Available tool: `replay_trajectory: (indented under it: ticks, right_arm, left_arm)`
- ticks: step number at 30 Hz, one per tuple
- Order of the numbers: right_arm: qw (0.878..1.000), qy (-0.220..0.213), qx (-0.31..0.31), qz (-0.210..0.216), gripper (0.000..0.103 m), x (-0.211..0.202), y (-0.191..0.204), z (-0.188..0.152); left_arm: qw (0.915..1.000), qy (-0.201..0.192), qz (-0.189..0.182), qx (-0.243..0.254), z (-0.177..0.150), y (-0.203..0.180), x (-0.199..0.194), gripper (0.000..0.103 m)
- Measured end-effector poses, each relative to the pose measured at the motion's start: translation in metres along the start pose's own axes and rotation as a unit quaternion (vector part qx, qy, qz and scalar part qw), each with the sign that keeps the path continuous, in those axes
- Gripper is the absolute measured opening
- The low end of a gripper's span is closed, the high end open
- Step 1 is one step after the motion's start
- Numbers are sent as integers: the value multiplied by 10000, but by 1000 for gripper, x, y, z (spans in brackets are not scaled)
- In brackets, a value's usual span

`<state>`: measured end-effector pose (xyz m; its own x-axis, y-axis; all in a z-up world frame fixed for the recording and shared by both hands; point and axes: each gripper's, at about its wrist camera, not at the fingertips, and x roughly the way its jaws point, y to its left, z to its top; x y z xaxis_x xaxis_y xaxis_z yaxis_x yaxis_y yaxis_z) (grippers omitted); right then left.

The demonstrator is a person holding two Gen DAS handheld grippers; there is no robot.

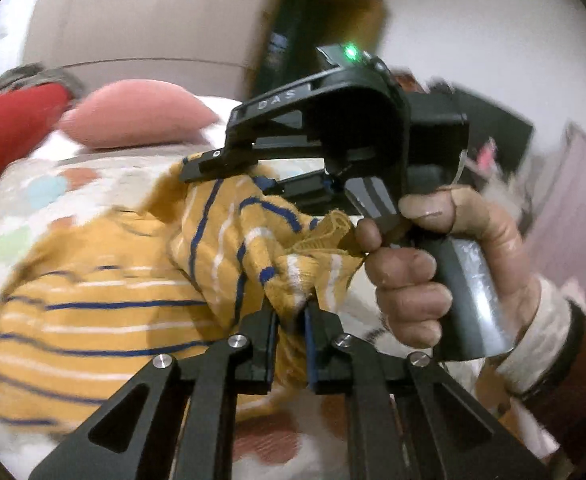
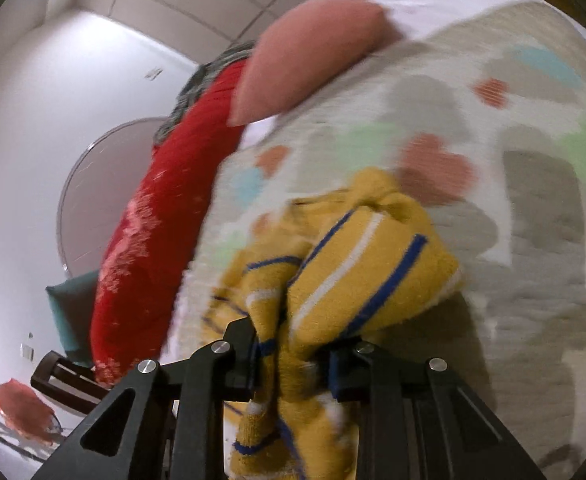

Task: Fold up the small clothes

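Sweater (image 1: pixel 105 312): mustard knit, blue and white stripes. Most of it lies on the bed (image 1: pixel 33 184), over the patterned cover; one bunched part is raised off the cover between your two grippers.

Left gripper (image 1: pixel 291 312): your fingers (image 1: pixel 263 344) are clamped on a gathered fold of the sweater. Knit fills the narrow gap and bulges above and below the pads.

Right gripper (image 2: pixel 293 344): your fingers (image 2: pixel 239 356) are closed on a thick wad of the same sweater. Cloth stands up in a lump above them and hangs down below, striped end dangling toward the lens.

In the left wrist view, your right gripper (image 1: pixel 197 170) sits just beyond the left one, tips pressed into the raised fold, and your right hand (image 1: pixel 425 272) wraps its handle with a finger on the trigger. A light cuff shows at the wrist.

Bed cover: pale, with coloured hearts and blobs. Pink pillow (image 1: pixel 137 114) at the head of the bed, red pillow (image 1: pixel 9 128) beside it, touching. Both views are motion-blurred; edges are soft.
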<state>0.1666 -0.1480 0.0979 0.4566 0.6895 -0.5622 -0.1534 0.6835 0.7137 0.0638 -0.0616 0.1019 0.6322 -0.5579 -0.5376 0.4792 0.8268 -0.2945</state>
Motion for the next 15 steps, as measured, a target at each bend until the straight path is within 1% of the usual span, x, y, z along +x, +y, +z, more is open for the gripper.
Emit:
replay_trajectory:
  ticks: [1, 2, 3, 4, 5, 6, 7, 8, 10, 11, 12, 13, 15]
  right_arm:
    - [9998, 71, -167, 0, 28, 18, 27, 1]
    - [9995, 116, -304, -21, 27, 32, 44, 1]
    - [9989, 169, -427, 5, 19, 47, 59, 1]
    - [9984, 259, -512, 16, 19, 67, 76, 0]
    - [9977, 330, -592, -66, 19, 88, 90, -2]
    - [9969, 401, -668, -122, 19, 109, 100, -3]
    - [9961, 556, -689, -62, 19, 135, 110, -6]
    - [9956, 700, -628, 12, 20, 151, 113, -8]
    - [9954, 846, -437, 131, 20, 173, 115, -14]
    - [9952, 853, -461, 123, 20, 175, 117, -17]
    - [9949, 844, -537, 95, 25, 176, 120, -19]
    - [9945, 761, -721, -65, 29, 170, 125, -21]
    - [9923, 636, -984, -400, 47, 158, 130, -25]
  left_arm:
    - [9998, -89, 87, -142, 0, 13, -12, 11]
    - [9991, -154, 190, -334, -2, 29, -24, 12]
    - [9973, -178, 312, -635, -6, 53, -38, 13]
    - [9952, -202, 387, -881, -13, 73, -49, 15]
    - [9934, -219, 450, -1033, -19, 85, -58, 19]
    - [9898, -237, 614, -1262, -29, 106, -72, 22]
    - [9877, -260, 728, -1360, -35, 117, -80, 29]
    - [9831, -297, 942, -1544, -46, 134, -94, 36]
    - [9771, -343, 1080, -1803, -60, 154, -111, 44]
    - [9740, -364, 1104, -1944, -68, 164, -120, 48]
    - [9706, -374, 1138, -2090, -76, 174, -128, 50]
    - [9686, -380, 1158, -2167, -79, 181, -130, 51]
    - [9662, -369, 1136, -2284, -89, 192, -133, 53]
